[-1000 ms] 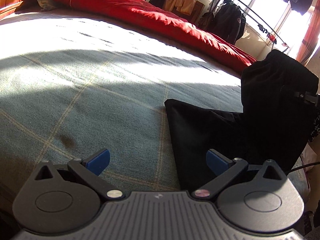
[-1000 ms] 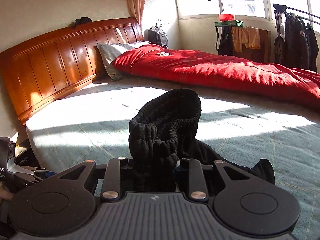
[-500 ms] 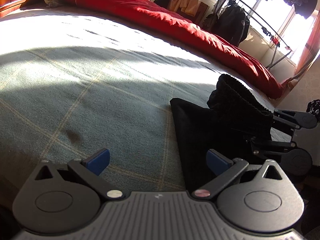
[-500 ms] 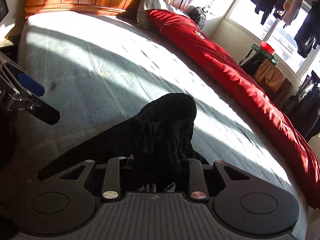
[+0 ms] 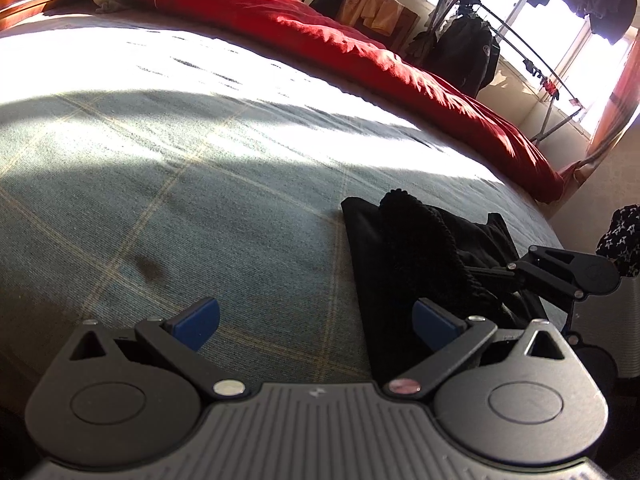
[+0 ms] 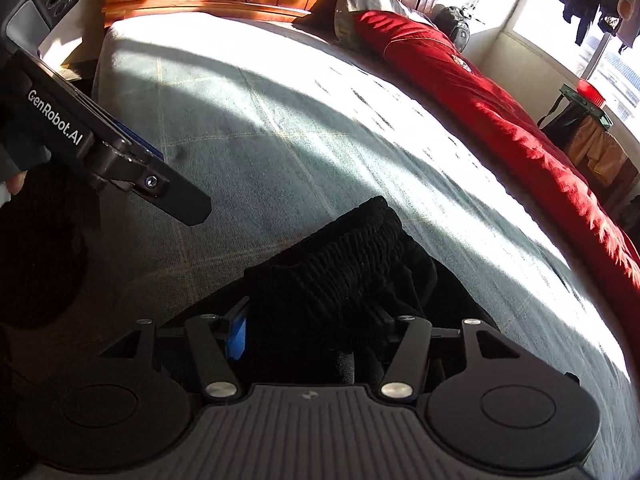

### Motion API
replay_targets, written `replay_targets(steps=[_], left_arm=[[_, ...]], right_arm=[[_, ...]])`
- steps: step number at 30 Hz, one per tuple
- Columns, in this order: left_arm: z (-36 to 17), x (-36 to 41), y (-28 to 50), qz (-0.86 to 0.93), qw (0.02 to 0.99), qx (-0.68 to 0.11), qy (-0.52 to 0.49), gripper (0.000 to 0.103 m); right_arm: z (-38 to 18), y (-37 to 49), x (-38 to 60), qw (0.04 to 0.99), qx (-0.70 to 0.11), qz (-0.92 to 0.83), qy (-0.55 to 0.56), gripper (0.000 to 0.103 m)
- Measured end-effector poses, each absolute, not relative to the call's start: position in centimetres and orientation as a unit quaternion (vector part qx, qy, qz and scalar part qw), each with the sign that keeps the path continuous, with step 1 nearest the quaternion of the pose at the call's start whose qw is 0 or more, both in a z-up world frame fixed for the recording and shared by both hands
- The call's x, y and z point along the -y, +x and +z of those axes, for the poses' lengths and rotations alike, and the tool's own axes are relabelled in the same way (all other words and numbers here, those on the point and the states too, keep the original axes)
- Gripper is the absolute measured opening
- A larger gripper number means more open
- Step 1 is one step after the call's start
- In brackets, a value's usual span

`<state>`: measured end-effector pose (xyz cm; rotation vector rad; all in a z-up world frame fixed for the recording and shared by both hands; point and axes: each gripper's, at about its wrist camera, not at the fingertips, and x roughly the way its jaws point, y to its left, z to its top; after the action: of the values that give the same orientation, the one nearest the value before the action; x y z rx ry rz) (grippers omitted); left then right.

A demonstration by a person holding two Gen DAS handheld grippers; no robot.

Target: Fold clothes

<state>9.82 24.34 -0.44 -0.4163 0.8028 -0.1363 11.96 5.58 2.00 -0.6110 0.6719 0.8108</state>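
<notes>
My right tool (image 6: 316, 332) is opening: its jaws are parting around the ribbed waistband (image 6: 344, 268) of the black trousers (image 5: 404, 264), which sits bunched between them, and the blue pad on the left looks already clear of the cloth. I cannot see the other pad. My left tool (image 5: 316, 320) hangs with its jaws spread wide and nothing in them, above the grey-green checked bedspread (image 5: 180, 184).

The trousers lie on the near part of the bed, well clear of the red quilt (image 5: 360, 52) along the far side. The waistband is doubled back on top of the flatter black cloth beneath it. From the left tool, the garment lies ahead and to its right, with a straight folded edge running away from me towards a corner. Its long axis seems to run along that edge.

The right tool is at the cloth itself, so it is the nearer one. The left would have to cross to its right to reach that edge.
</notes>
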Motion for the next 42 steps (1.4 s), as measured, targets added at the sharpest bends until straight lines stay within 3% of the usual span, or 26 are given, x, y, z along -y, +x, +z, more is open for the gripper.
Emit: replay_targets(steps=[8,15,26,35,42], left_arm=[[-0.5,-24.3,10.1,-0.066,0.898,-0.385,-0.201,0.102],[-0.9,-24.2,9.6,-0.069,0.896,-0.390,-0.204,0.102],[0.4,-22.6,11.3,-0.123,0.898,-0.376,-0.192,0.102],[2.5,-14.4,16.7,-0.274,0.883,-0.363,-0.122,0.102],[0.0,-9.2,19.4,-0.303,0.859,-0.404,-0.090,0.102]], right_arm=[[5.5,14.1,0.0,0.831,-0.343,0.416,-0.138,0.061],[0.1,17.5,-0.6,0.819,-0.408,0.397,-0.074,0.043],[2.5,15.1,3.1,0.854,-0.379,0.350,-0.059,0.044],[1.6,12.1,13.6,0.905,-0.386,0.181,0.010,0.045],[1.2,10.2,19.0,0.923,-0.368,0.101,0.051,0.045]])
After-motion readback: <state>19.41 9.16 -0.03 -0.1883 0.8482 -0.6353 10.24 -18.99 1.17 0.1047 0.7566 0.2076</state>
